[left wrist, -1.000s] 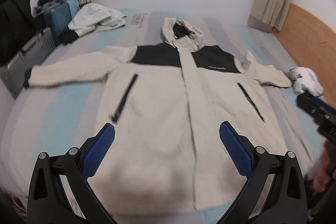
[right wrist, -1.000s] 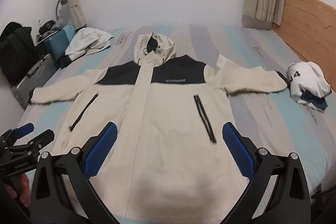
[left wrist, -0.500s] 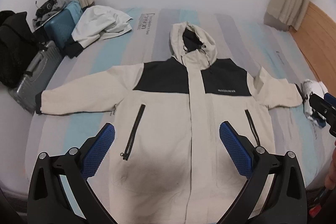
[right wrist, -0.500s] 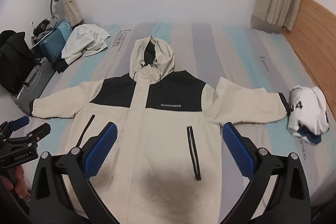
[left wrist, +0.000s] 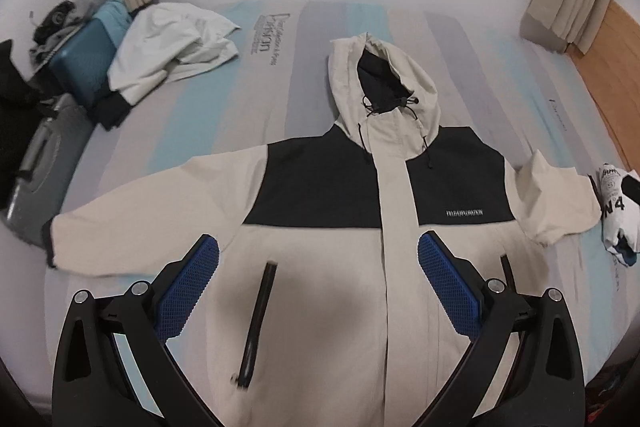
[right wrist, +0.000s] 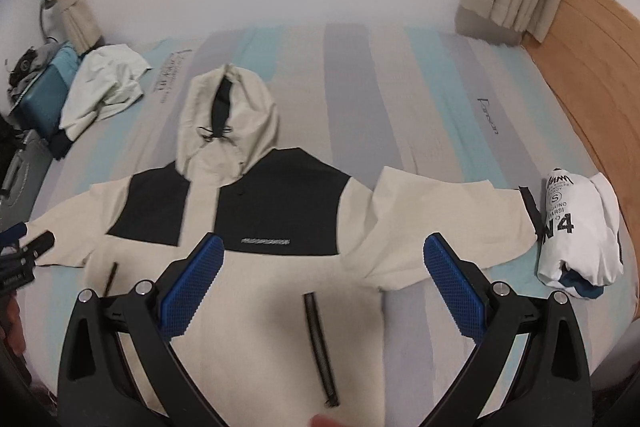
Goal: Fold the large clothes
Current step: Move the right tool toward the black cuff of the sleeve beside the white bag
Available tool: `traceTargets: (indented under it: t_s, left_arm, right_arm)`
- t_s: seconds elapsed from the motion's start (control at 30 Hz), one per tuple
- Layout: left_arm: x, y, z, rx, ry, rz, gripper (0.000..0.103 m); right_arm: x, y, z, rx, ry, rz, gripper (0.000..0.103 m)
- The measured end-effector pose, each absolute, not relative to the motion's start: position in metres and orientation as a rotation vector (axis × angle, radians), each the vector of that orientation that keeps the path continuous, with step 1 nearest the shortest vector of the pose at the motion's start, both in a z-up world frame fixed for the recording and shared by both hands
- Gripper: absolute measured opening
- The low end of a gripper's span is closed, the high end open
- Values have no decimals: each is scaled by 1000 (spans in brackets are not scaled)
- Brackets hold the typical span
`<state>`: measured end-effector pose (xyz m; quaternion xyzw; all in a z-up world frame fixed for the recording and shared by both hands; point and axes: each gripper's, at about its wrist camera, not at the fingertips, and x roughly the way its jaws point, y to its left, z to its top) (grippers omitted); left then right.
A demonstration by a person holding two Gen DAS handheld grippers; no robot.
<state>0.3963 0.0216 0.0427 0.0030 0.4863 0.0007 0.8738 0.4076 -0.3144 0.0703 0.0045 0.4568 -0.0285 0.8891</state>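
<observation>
Both grippers have risen and tipped forward since a second ago, so the jacket (left wrist: 320, 267) shows whole, hood at twelve o'clock. Left gripper (left wrist: 318, 281) and right gripper (right wrist: 320, 283) hover with blue fingers (left wrist: 188, 291) spread wide, holding nothing, above the cream-and-black jacket lying flat, front up, sleeves out at nine and three, on the striped bed (left wrist: 200, 115). To fold well, I judge each should pinch a cuff edge, the right one near the rolled white garment (right wrist: 580, 227), and draw sleeves across evenly.
</observation>
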Motion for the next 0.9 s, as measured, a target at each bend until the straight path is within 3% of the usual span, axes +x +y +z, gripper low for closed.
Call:
traceTargets:
  t_s: [0.37, 0.63, 0.9]
  left_arm:
    - [487, 5, -24, 21, 1071, 17, 97]
    - [532, -19, -75, 26, 1126, 45, 97]
    - [556, -36, -128, 36, 1189, 59, 97]
  right_arm:
    - [469, -449, -3, -106, 986, -108, 96]
    - [518, -610, -67, -105, 1173, -159, 96]
    - [559, -703, -132, -123, 1395, -78, 96]
